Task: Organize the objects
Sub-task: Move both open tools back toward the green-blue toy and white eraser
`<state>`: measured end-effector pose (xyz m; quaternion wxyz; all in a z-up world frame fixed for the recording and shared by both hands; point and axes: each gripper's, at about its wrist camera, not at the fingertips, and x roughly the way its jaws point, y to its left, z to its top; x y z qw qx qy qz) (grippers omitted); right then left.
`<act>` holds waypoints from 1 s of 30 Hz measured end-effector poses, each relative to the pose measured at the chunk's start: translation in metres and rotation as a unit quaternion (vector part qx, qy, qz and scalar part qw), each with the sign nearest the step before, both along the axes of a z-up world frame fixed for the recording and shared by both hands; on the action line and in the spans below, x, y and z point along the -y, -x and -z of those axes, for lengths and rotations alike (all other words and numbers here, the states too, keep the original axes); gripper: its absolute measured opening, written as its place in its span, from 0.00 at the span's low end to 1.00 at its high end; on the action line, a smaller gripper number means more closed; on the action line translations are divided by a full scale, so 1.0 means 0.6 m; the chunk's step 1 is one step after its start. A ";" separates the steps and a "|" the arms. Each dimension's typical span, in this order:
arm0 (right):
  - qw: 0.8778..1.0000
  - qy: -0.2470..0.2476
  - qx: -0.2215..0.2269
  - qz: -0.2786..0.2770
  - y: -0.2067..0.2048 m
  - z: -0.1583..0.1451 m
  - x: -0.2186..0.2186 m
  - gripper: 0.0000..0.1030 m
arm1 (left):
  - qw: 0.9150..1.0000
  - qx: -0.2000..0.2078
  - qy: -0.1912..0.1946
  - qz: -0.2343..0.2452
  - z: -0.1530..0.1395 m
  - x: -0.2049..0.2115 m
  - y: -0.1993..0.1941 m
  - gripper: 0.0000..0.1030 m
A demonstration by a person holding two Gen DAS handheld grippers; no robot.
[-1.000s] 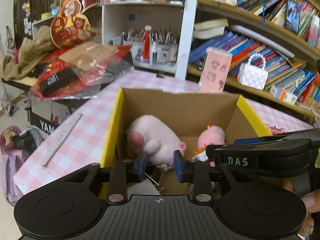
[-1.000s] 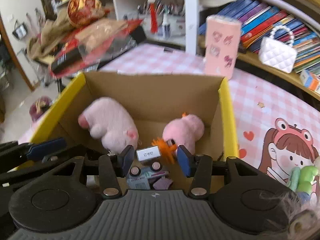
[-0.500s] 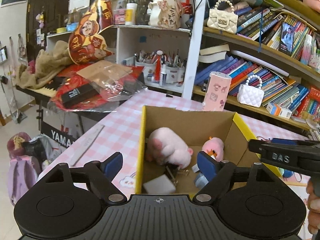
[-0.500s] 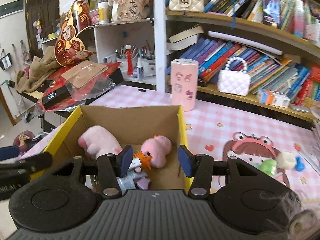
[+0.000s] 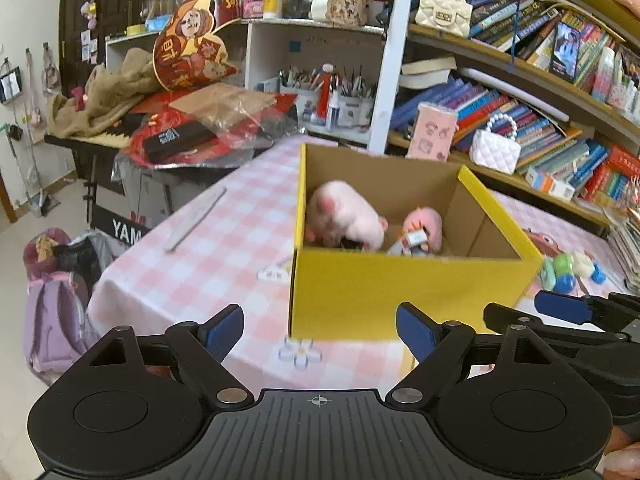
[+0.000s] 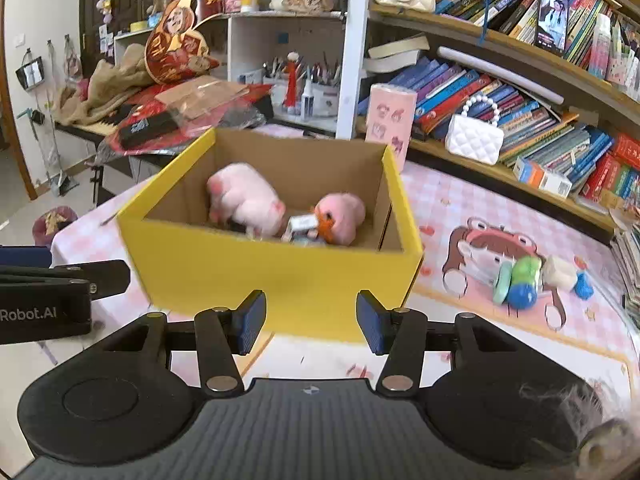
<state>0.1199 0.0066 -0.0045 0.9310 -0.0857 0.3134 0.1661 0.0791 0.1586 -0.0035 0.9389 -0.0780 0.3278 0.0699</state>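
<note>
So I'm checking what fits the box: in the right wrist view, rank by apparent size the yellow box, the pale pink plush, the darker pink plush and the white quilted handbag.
1. yellow box
2. pale pink plush
3. darker pink plush and white quilted handbag: look alike, and the handbag sits farther back, so unranked.

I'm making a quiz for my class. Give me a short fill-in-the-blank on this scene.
1. The two pink plush toys lie inside a cardboard box whose outside is ____.
2. The small toys left out on the table lie to the ____ of the box in the right wrist view.
3. The right gripper holds ____ between its jaws.

Missing words: yellow; right; nothing
</note>
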 end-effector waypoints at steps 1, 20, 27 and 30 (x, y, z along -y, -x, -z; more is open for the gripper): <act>1.000 0.001 -0.003 0.001 0.008 0.002 0.000 0.47 | 1.000 -0.002 0.000 0.000 0.001 0.002 0.007 0.83; 0.997 -0.002 -0.039 0.069 0.124 0.028 0.061 0.56 | 0.998 -0.042 -0.006 0.055 0.023 0.054 0.090 0.88; 0.993 0.002 -0.048 0.105 0.158 0.041 0.098 0.57 | 0.993 -0.056 -0.004 0.100 0.036 0.091 0.105 0.88; 0.991 0.006 -0.054 0.120 0.169 0.045 0.113 0.57 | 0.991 -0.061 0.000 0.117 0.041 0.106 0.108 0.88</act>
